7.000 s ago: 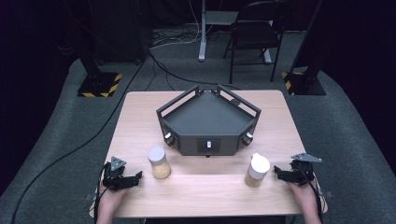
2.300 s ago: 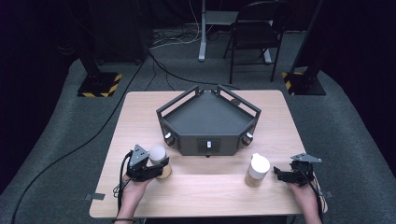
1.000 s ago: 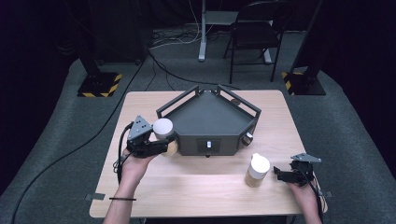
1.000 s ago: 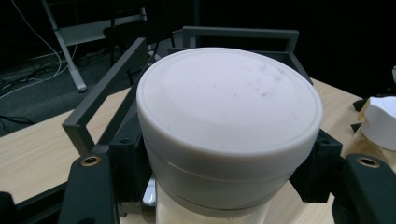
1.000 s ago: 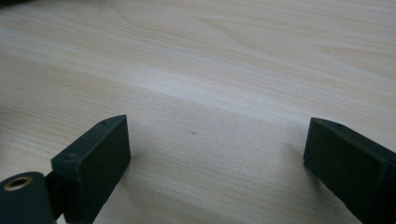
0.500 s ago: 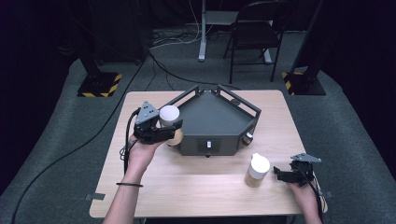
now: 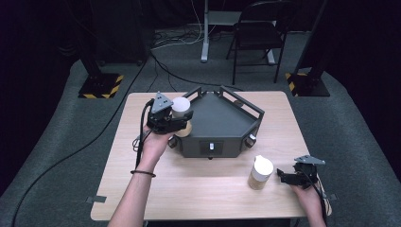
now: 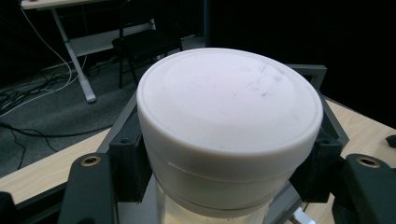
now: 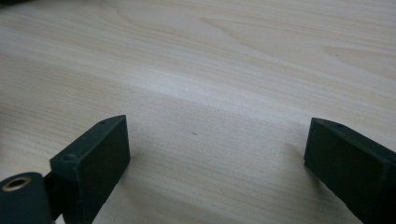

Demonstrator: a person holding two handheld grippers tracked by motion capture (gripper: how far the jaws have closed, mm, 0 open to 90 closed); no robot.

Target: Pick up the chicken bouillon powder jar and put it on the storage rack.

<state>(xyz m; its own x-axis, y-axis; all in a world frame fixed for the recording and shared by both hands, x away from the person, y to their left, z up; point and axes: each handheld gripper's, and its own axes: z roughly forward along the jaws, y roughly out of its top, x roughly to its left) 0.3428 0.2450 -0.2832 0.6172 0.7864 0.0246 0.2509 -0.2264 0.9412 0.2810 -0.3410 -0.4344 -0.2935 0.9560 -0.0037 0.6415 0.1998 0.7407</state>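
Note:
My left gripper [image 7: 178, 121] is shut on a white-lidded jar [image 7: 181, 109] of tan contents and holds it in the air at the left rim of the dark five-sided tray [image 7: 222, 123]. In the left gripper view the jar's white lid [image 8: 229, 107] looms large, both jaws pressed on its sides. A second white-lidded jar [image 7: 260, 171] stands on the table at the front right. Just right of it my right gripper [image 7: 283, 176] rests open near the table's edge. In the right gripper view its pads [image 9: 98, 158] stand wide apart over bare wood.
The light wooden table [image 7: 156, 189] has free room at the front left. A black cable [image 7: 94, 142] trails off the left side to the floor. Behind the table stand a chair [image 7: 257, 38], a desk leg [image 7: 204, 33] and stands with yellow-black bases [image 7: 100, 85].
My left hand lifted the jar from the front left of the table and carried it back and right to the tray's left rim. The right gripper and its jar stayed still.

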